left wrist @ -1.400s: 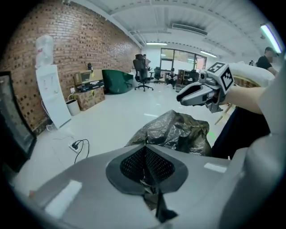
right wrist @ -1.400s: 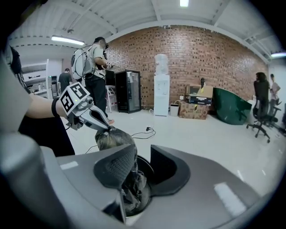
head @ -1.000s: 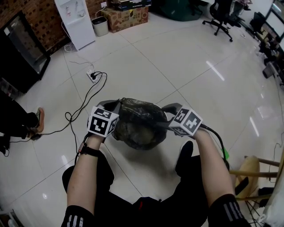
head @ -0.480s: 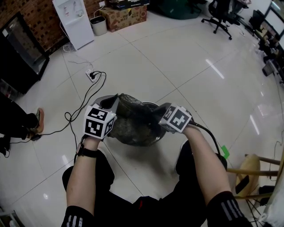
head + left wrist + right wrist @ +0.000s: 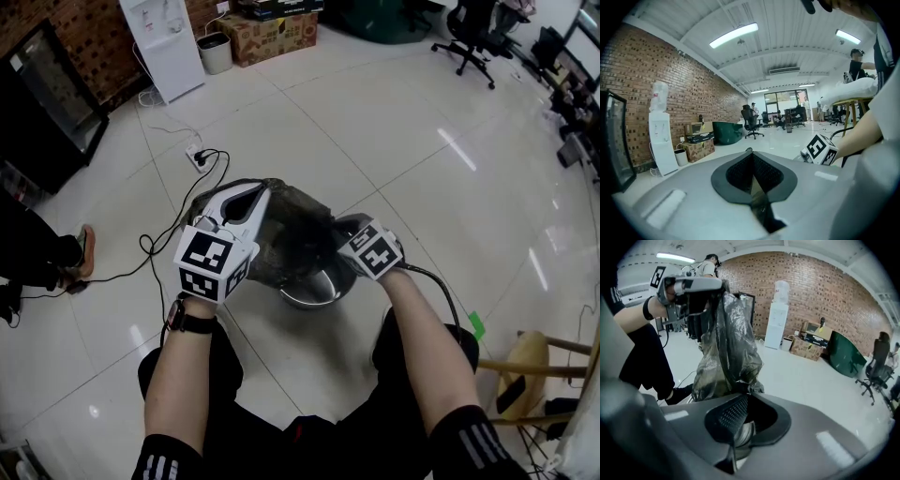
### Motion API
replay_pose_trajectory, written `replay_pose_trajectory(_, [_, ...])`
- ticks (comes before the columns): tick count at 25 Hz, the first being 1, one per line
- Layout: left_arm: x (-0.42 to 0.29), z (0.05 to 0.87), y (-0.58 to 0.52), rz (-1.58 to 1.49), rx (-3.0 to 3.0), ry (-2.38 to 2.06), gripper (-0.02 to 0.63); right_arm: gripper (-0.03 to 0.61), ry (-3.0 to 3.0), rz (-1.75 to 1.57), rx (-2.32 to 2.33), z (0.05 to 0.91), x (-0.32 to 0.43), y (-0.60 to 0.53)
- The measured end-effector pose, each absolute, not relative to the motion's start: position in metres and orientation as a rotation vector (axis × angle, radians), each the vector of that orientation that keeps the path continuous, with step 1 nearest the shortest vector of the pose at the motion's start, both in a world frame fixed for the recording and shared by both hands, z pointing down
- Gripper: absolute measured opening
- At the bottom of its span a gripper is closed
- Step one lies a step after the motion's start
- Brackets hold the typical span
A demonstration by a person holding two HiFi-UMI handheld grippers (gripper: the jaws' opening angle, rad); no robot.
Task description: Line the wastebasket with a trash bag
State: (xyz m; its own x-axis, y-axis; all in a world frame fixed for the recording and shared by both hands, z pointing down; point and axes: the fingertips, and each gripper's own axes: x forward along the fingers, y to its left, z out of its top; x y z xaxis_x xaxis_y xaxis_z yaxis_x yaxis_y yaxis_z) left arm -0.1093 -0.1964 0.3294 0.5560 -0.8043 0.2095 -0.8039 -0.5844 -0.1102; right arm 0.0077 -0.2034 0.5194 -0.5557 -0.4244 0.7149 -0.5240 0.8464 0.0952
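Note:
A black trash bag (image 5: 292,232) hangs crumpled over a round metal wastebasket (image 5: 314,292) on the tiled floor before my knees. My left gripper (image 5: 264,191) is raised and shut on the bag's top edge; a thin strip of film shows between its jaws (image 5: 750,151). From the right gripper view the bag (image 5: 726,348) dangles from the left gripper (image 5: 719,284). My right gripper (image 5: 333,231) sits lower, at the bag's right side, shut on a fold of the bag (image 5: 743,395). The basket's shiny rim (image 5: 743,430) shows just below its jaws.
A power strip with a black cable (image 5: 197,159) lies on the floor to the left. A white water dispenser (image 5: 169,42), a small bin (image 5: 216,52) and a cardboard box (image 5: 272,37) stand at the back. A wooden stool (image 5: 534,366) is at right.
The left gripper has risen, pulling the bag's edge up so the basket rim shows beneath. The right gripper moved left and down into the bag and closed.

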Motion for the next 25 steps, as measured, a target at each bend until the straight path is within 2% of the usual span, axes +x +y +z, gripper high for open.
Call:
replay_pose_trajectory(8, [-0.055, 0.402, -0.18, -0.67, -2.876, 1.189, 0.004, 0.013, -2.054, 0.344, 0.475, 0.614, 0.024, -0.155])
replay_pose_trajectory(9, [-0.047, 0.414, -0.176, -0.722, -2.892, 1.146, 0.004, 0.022, -2.024, 0.356, 0.447, 0.623, 0.028, -0.148])
replay_pose_trajectory(11, [-0.031, 0.434, -0.165, -0.806, -2.913, 1.054, 0.004, 0.089, -1.977, 0.363, 0.406, 0.633, 0.034, -0.139])
replay_pose_trajectory(12, [-0.023, 0.442, -0.16, -0.839, -2.92, 1.012, 0.004, 0.12, -1.962, 0.359, 0.39, 0.634, 0.036, -0.135])
replay_pose_trajectory(19, [0.008, 0.487, -0.146, -1.024, -2.914, 0.858, 0.003, 0.194, -1.89, 0.24, 0.264, 0.619, 0.049, -0.124])
replay_pose_trajectory(25, [0.02, 0.509, -0.14, -1.095, -2.91, 0.799, 0.003, 0.202, -2.013, 0.367, 0.324, 0.576, 0.072, -0.143])
